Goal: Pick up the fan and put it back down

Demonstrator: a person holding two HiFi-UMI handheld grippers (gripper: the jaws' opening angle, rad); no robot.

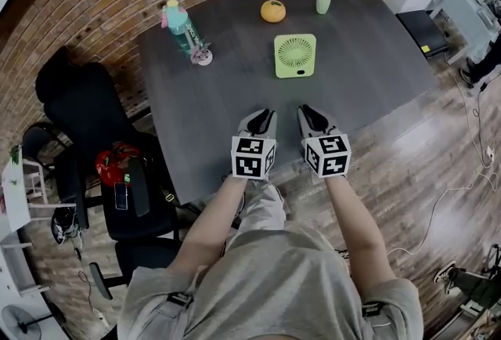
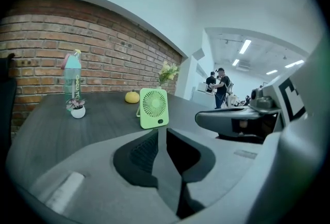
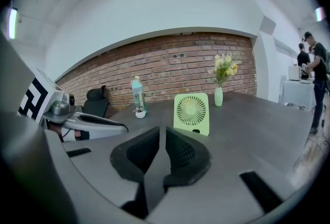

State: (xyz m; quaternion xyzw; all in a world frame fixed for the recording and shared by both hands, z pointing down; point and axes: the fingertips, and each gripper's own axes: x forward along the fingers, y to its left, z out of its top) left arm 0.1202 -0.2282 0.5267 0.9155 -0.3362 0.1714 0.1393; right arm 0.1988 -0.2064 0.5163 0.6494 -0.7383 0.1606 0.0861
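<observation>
A light green square fan (image 1: 295, 56) stands upright on the dark table (image 1: 376, 72), past its middle. It also shows ahead in the left gripper view, as the fan (image 2: 154, 108), and in the right gripper view, as the fan (image 3: 192, 113). My left gripper (image 1: 268, 113) and right gripper (image 1: 304, 108) hover side by side over the table's near edge, well short of the fan. The jaws of the left gripper (image 2: 161, 132) stand almost together with nothing between them. The right gripper (image 3: 162, 132) looks the same, empty.
A teal bottle (image 1: 180, 25) and a small white plant pot (image 1: 203, 56) stand at the table's far left. An orange fruit (image 1: 273, 11) and a vase of flowers (image 1: 323, 0) sit behind the fan. A black chair (image 1: 86, 111) is left of the table. People stand far off (image 2: 219, 86).
</observation>
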